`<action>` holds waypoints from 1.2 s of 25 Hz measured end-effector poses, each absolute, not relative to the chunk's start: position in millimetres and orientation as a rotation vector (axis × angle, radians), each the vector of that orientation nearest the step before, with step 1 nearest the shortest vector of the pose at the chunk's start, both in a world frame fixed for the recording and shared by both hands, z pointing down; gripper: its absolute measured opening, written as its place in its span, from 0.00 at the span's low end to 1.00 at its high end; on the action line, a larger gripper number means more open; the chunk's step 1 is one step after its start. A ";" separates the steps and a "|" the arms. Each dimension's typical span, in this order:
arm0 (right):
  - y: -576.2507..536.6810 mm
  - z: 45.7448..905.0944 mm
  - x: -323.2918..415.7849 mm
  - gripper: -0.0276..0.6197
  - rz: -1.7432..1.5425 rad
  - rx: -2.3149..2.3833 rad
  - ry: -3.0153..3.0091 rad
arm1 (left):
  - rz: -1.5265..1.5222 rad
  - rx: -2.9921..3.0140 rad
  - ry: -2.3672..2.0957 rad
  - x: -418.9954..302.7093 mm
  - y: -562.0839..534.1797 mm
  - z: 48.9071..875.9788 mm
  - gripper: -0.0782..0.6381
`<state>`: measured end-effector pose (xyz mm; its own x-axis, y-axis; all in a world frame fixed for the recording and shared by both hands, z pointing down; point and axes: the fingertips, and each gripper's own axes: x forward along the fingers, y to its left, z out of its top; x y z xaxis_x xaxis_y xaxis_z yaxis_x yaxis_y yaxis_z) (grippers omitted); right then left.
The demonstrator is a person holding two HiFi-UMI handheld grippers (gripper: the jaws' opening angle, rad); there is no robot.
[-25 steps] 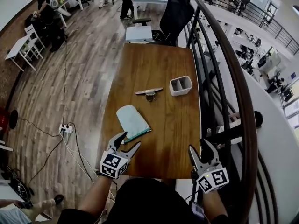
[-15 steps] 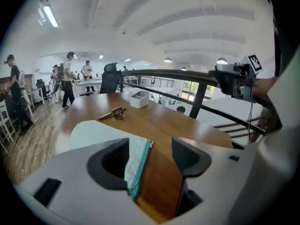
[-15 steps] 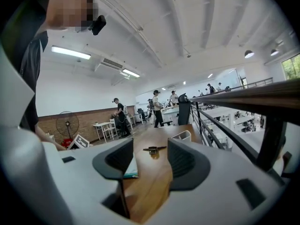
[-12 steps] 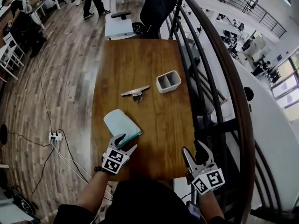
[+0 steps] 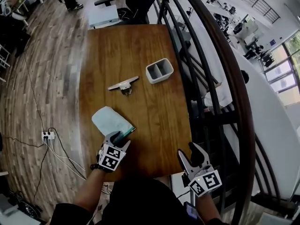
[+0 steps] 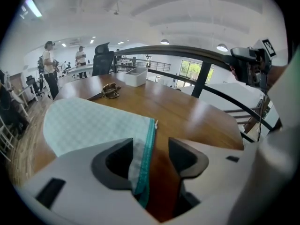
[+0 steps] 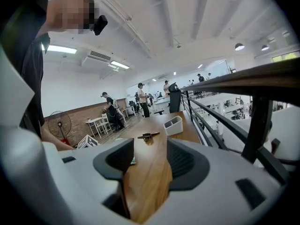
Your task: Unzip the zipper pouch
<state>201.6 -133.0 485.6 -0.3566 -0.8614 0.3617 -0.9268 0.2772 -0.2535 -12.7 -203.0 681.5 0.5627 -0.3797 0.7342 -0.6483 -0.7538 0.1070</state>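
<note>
Our left claw (image 5: pixel 119 136) has dropped from the near edge of the counter (image 5: pixel 140 55) onto the zipper pouch (image 5: pixel 110 121), and its jaws have just been narrowing. In the left gripper view they are still fairly wide. The pouch's near corner and the teal zipper (image 6: pixel 149 139) lie between them, with bare wood showing on the right side, so nothing is clamped yet. We judge this as the start of pinning the pouch's end so the slider can be drawn.

The pouch lies flat on the near left part of the counter. It is pale mint check fabric and looks fully zipped, with a small pale pull (image 6: pixel 155 123) at the far end of the zipper.

Our right claw (image 5: pixel 190 151) hangs off the near right corner, well apart from the pouch, its jaws wide and empty.
</note>
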 end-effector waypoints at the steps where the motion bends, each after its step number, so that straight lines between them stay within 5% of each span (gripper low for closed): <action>1: -133.8 486.5 201.0 0.38 0.646 1.683 -2.382 | 1.020 2.426 -0.833 -13.1 -203.7 683.2 0.45; 11: -143.2 491.6 193.2 0.37 0.679 1.633 -2.410 | 1.158 2.375 -0.800 -11.9 -206.2 696.9 0.36; 16: -145.5 494.3 182.3 0.37 0.688 1.564 -2.462 | 1.112 2.297 -0.775 -6.3 -200.5 699.7 0.19; 30: -133.2 481.7 179.3 0.36 0.613 1.411 -2.607 | 0.909 2.356 -0.754 17.7 -177.2 622.2 0.17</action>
<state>179.3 -133.2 481.7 -0.5603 -0.7772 0.2865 -0.8234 0.4851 -0.2945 17.7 -177.2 622.2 0.6238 -0.3121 0.7166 -0.6466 -0.7211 0.2488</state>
